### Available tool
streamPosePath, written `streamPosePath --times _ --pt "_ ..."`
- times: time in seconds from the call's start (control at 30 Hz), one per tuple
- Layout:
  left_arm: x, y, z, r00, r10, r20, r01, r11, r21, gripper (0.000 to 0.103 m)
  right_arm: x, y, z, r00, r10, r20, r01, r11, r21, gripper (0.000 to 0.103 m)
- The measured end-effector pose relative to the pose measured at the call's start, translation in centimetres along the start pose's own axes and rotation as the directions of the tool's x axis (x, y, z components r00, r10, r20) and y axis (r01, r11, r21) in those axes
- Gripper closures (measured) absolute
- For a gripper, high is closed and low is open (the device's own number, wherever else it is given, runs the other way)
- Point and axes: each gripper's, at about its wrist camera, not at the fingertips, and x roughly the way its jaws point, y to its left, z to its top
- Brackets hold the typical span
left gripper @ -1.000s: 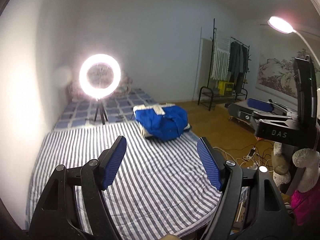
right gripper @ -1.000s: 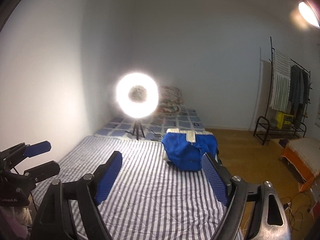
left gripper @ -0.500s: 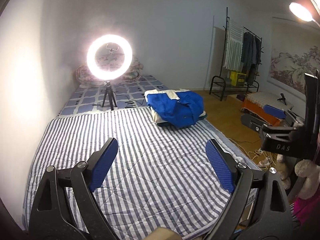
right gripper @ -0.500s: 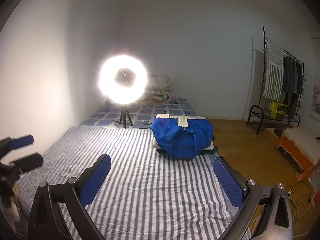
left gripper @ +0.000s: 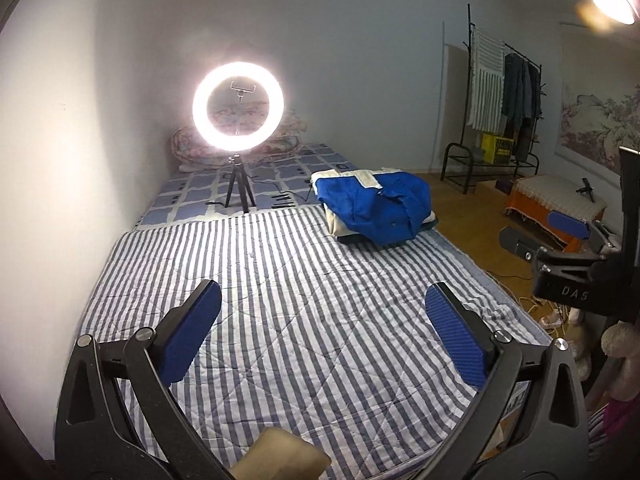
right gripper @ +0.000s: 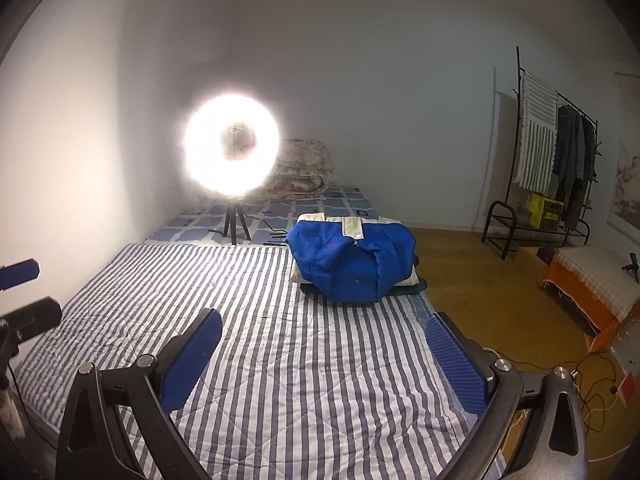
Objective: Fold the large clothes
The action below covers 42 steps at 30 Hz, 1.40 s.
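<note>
A blue garment (left gripper: 380, 208) lies folded on a small pile of folded clothes at the far right of the striped bed cover (left gripper: 280, 312); it also shows in the right wrist view (right gripper: 352, 264). My left gripper (left gripper: 320, 332) is open and empty, held above the near part of the bed. My right gripper (right gripper: 324, 356) is open and empty too, well short of the blue garment. The right gripper shows at the right edge of the left wrist view (left gripper: 560, 236), and the left gripper at the left edge of the right wrist view (right gripper: 20, 300).
A lit ring light on a small tripod (left gripper: 238, 108) stands on the bed's far part, with cables beside it. Pillows (right gripper: 304, 168) lie against the back wall. A clothes rack (right gripper: 552, 168), an orange-sided bench (right gripper: 592, 284) and floor cables (right gripper: 592, 380) are at the right.
Both grippers have tilted down and come a little closer to the bed, so more of the striped cover shows. Both stay open. The blue garment has not moved.
</note>
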Motion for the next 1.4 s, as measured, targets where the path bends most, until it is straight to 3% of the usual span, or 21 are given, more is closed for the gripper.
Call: streamPosePath --times 0.4,1.4 --pt "0.4 1.3 -0.3 0.999 0.003 -0.034 -0.005 0.998 -0.069 0.000 0.7 -0.1 -0.2 1.000 -0.017 -0.012 0.016 1.000 -0.006 0.000" --pt "0.6 1.2 -0.7 0.999 0.024 -0.040 -0.025 0.999 -0.046 0.000 0.8 0.1 -0.4 0.999 -0.020 -0.027 0.020 1.000 -0.021 0.000"
